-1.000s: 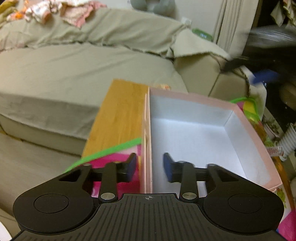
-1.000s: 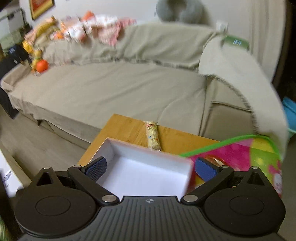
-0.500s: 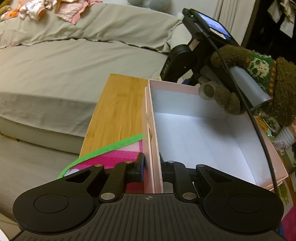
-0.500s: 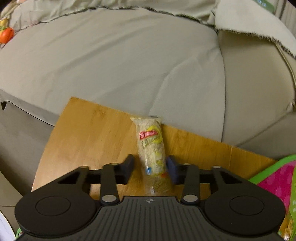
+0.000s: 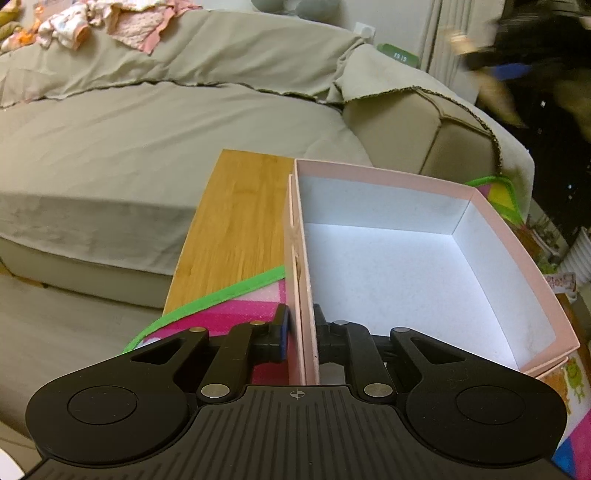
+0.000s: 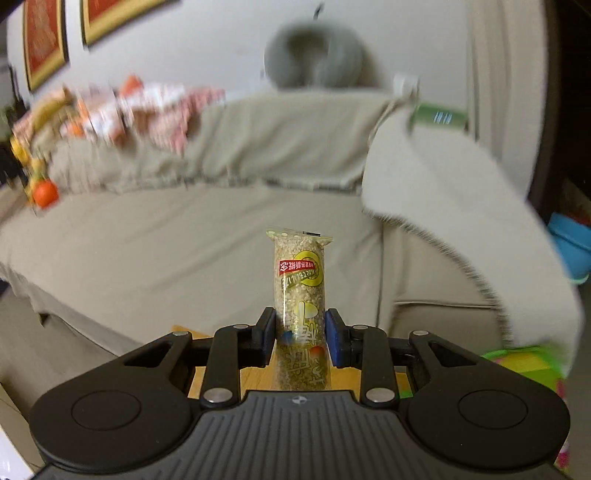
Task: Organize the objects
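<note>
A pink box (image 5: 399, 177) with a white inside lies on the wooden table (image 5: 243, 221) in the left wrist view, with nothing in it. My left gripper (image 5: 301, 334) is shut on the box's near left wall, one pad outside and one inside. In the right wrist view a clear snack packet (image 6: 300, 295) of pale grains with a red and yellow label stands up between the pads. My right gripper (image 6: 300, 338) is shut on its lower half and holds it in the air above the table edge (image 6: 192, 338). The right gripper shows as a dark blur (image 5: 517, 70) at the top right of the left wrist view.
A beige sofa (image 5: 147, 140) runs along the far side of the table, with clothes (image 5: 110, 22) and a grey neck pillow (image 6: 314, 55) on its back. A pink and green play mat (image 5: 229, 299) lies under the box. An orange toy (image 6: 44, 192) sits at the sofa's left end.
My right gripper closed on the snack packet lying on the table and lifted it up and away. My left gripper closed on the box's left wall and has stayed there.
</note>
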Action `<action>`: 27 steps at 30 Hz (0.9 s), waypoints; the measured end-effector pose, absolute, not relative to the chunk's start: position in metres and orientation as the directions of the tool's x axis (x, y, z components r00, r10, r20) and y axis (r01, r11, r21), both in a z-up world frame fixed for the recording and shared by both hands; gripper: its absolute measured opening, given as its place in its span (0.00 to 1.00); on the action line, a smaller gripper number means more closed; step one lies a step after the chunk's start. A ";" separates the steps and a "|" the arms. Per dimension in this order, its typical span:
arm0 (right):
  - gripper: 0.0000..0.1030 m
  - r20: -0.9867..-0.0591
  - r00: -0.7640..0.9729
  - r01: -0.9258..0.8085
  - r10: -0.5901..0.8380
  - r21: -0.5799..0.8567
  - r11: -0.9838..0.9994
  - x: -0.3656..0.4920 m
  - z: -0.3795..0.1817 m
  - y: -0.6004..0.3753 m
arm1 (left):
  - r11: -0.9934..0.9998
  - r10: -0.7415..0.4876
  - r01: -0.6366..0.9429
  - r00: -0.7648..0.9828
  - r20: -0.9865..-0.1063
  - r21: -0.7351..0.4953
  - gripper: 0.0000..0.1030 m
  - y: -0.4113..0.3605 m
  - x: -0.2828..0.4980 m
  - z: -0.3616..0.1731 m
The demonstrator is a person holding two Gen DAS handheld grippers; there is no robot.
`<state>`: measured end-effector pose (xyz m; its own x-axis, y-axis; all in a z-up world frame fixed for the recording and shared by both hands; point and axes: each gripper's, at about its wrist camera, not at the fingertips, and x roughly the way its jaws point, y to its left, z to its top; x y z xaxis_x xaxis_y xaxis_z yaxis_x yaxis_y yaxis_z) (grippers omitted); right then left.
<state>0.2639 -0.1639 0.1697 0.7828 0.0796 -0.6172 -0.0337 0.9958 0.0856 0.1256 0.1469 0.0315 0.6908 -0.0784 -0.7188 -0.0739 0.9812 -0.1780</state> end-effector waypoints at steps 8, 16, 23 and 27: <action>0.27 -0.641 0.762 -0.018 0.089 0.117 0.993 0.128 0.176 -0.226 | 0.990 -0.038 -0.070 0.699 -0.714 -0.120 0.13 0.138 0.123 0.031; 0.27 -0.797 0.589 0.077 0.131 0.216 0.973 0.019 0.093 -0.256 | 0.988 -0.022 -0.090 0.711 -0.703 -0.123 0.13 0.135 0.119 0.030; 0.31 -0.844 0.509 0.089 0.171 0.248 0.965 -0.018 0.031 -0.242 | 0.992 -0.007 -0.085 0.715 -0.699 -0.097 0.13 0.132 0.118 0.031; 0.57 -0.774 0.628 -0.026 0.082 0.084 0.996 -0.023 0.048 -0.227 | 0.993 -0.005 -0.081 0.716 -0.698 -0.091 0.13 0.131 0.117 0.030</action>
<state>-0.0231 -0.2267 0.0484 0.6282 0.0816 -0.7738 -0.0262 0.9961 0.0838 0.1172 0.1311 0.0297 0.7161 -0.0051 -0.6980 -0.0812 0.9926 -0.0906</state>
